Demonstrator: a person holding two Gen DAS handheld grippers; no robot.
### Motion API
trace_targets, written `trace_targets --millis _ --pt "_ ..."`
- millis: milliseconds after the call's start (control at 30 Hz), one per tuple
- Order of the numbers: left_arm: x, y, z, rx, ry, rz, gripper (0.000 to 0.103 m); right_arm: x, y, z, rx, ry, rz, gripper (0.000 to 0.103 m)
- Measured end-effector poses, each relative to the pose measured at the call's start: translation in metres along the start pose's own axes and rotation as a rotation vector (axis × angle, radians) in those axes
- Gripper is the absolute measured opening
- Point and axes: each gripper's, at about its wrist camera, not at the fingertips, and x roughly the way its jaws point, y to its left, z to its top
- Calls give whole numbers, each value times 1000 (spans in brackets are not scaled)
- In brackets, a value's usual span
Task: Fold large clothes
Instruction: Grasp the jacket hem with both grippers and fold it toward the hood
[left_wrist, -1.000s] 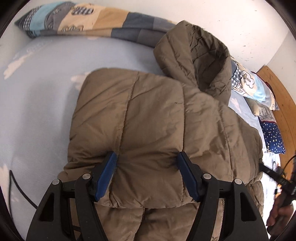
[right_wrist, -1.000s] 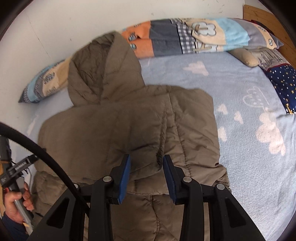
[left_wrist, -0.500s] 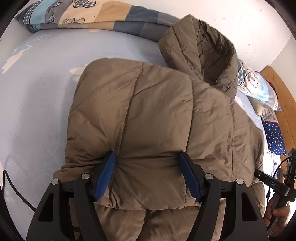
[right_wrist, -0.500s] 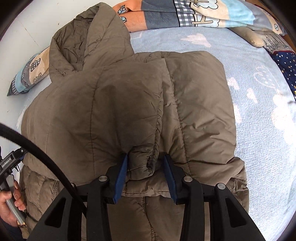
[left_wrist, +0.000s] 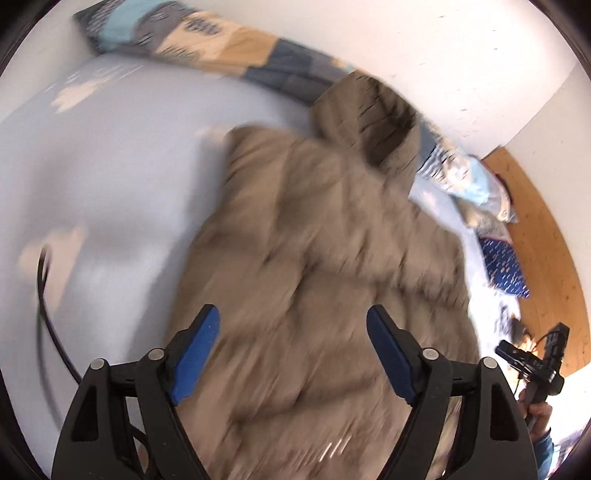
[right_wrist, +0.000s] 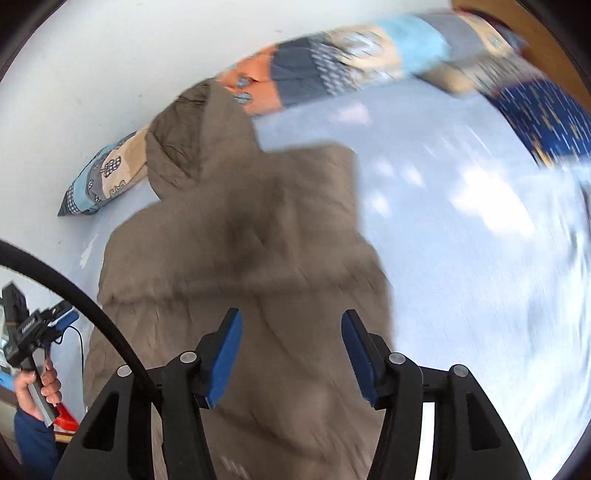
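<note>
A brown hooded puffer jacket (left_wrist: 325, 258) lies folded on the light blue bed sheet (left_wrist: 110, 166), hood toward the wall. It also shows in the right wrist view (right_wrist: 251, 251). My left gripper (left_wrist: 291, 350) is open and empty, held above the jacket's near part. My right gripper (right_wrist: 291, 354) is open and empty, also above the jacket's near part. Both views are motion-blurred. The other hand-held gripper shows at the right edge of the left wrist view (left_wrist: 535, 365) and at the left edge of the right wrist view (right_wrist: 29, 332).
A patchwork quilt (right_wrist: 332, 62) lies along the white wall behind the jacket. A dark blue starred pillow (right_wrist: 546, 122) lies at the right of the bed. A wooden headboard (left_wrist: 546, 258) stands at the right. A black cable (left_wrist: 44, 295) hangs at the left.
Both grippers have let go of the jacket fold, opened wide and pulled back and up. The jacket now lies folded on the bed.
</note>
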Motion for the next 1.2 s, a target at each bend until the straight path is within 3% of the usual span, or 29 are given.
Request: trace_targets --millis 167,233,300,433,567,733,767,800,900,967,1100,1200 --pt "-22 53 -87 -119 100 93 81 -35 -67 -92 189 61 22 61" --pt "-26 69 -113 -179 139 86 82 -41 -82 -120 265 97 41 63" --pt "-30 83 -134 -274 176 19 81 -43 -91 -144 319 132 58 65" --pt "-37 91 -150 -329 180 -13 82 -49 -84 -171 359 156 96 69" --pt "-34 100 -160 -369 201 -28 82 -47 -67 -186 323 177 71 73" --pt "-23 100 -159 -367 209 -39 83 -31 -56 -185 300 194 54 76" --pt "-24 97 -158 -349 207 -32 82 -29 -55 -188 302 195 57 73" --pt "-25 95 -158 -333 205 -25 75 -28 -53 -187 297 194 61 59" --pt "-28 87 -156 -283 199 -3 50 -30 -46 -185 257 186 51 33" --pt "-33 82 -157 -247 194 13 36 -33 -41 -184 233 173 44 23" --pt "-47 61 -161 -133 157 80 20 -50 -30 -186 191 111 40 15" --pt "-53 45 -164 -54 133 112 17 -72 -24 -190 182 43 67 13"
